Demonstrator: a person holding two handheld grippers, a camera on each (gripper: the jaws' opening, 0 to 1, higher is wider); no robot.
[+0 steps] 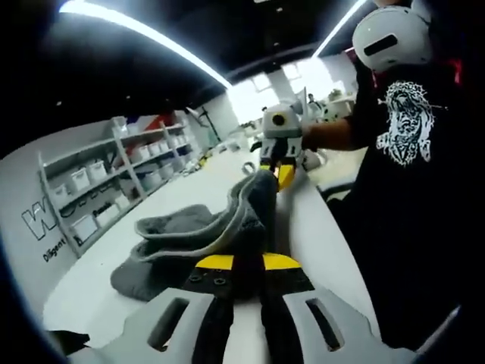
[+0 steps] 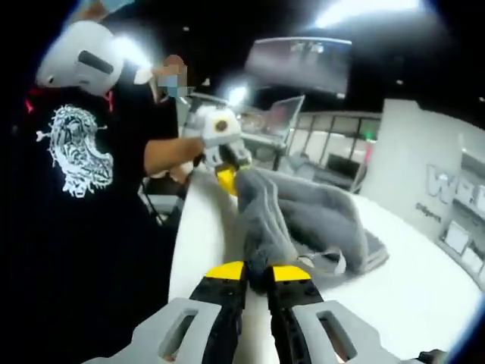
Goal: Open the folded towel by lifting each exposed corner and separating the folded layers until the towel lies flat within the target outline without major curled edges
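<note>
Now stretched between two hands, the grey terry-cloth towel (image 1: 227, 227) hangs above the white bench (image 1: 318, 220), its bulk still bunched on the surface. The left gripper (image 1: 248, 267) and right gripper (image 2: 258, 274) each pinch an edge closed, facing one another along the towel's taut long edge, so separating them should open the fold.
</note>
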